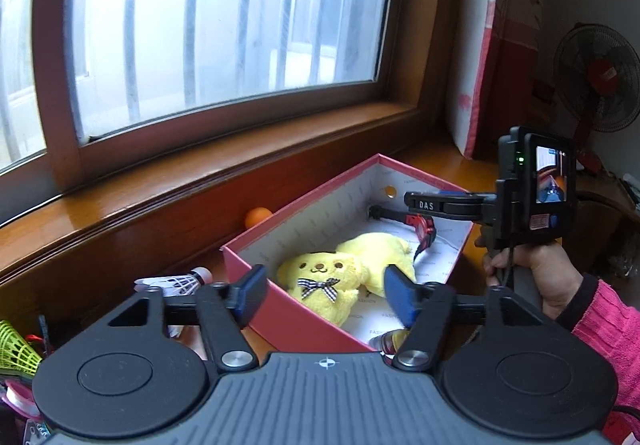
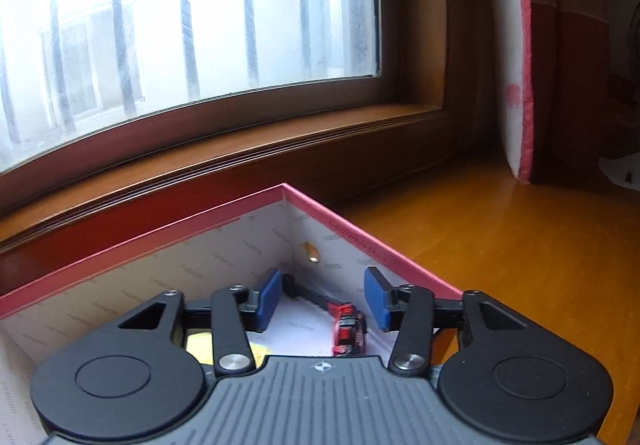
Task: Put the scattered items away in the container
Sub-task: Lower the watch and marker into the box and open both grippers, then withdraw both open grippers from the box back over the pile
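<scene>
I find both grippers over the pink box [image 1: 304, 319]. My left gripper [image 1: 326, 295] stands wide and empty above the yellow plush toy [image 1: 320, 285], which lies inside. My right gripper [image 2: 322, 299] is partly open, holding nothing; the red and black watch [image 2: 348, 329] rests on the box floor beneath it. Outside remain an orange ball [image 1: 258, 218] and a white shuttlecock [image 1: 180, 281]. Advice: lift both grippers straight up, clear of the walls, before reaching out.

Between my blue pads [image 1: 400, 295] lies a yellow plush [image 1: 320, 279] with checked bow, inside the pink, white-lined box [image 1: 304, 319].
</scene>
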